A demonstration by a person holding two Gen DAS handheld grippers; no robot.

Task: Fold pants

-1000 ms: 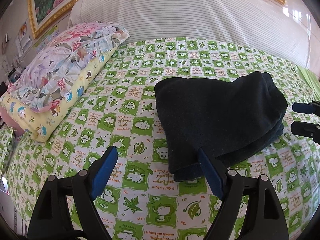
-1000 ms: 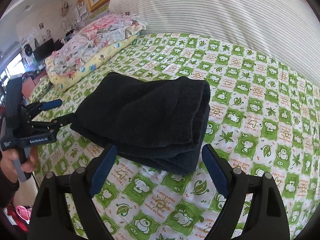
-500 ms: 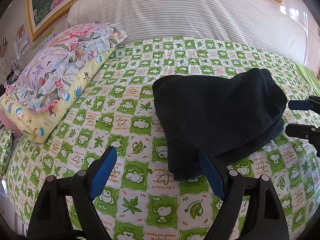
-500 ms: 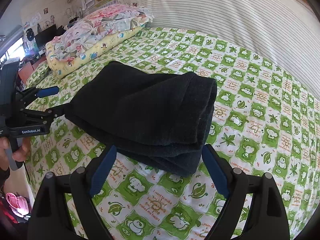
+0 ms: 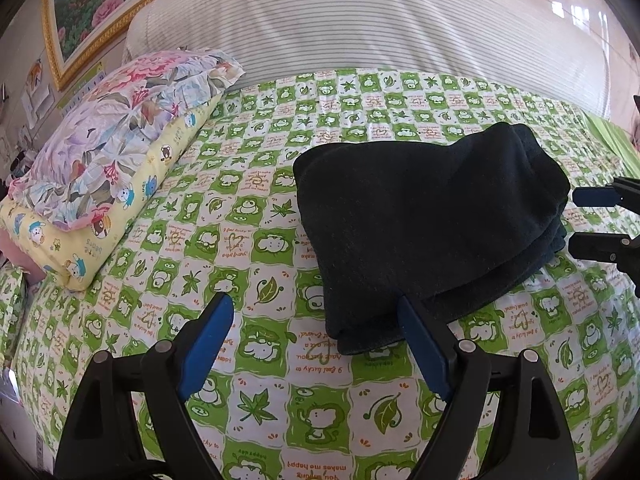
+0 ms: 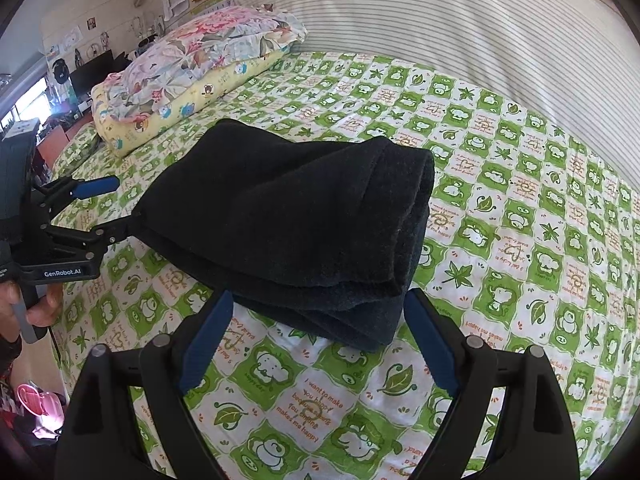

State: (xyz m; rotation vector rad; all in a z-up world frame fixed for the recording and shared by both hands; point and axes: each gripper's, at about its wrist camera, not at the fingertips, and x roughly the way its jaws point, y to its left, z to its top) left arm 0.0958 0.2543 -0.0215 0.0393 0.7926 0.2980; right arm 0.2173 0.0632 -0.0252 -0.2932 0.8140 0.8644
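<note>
Beside folded pants (image 5: 432,220), both tongs (image 5: 316,312) (image 6: 316,308) gape.

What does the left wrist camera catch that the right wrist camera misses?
Only the left wrist view shows the open right claw from the side, beside the folded black pants. Only the right wrist view shows the hand gripping the open left claw, plus the cluttered room beyond. Both show the pants, the green patterned sheet, the floral pillow and the striped bedding.
</note>
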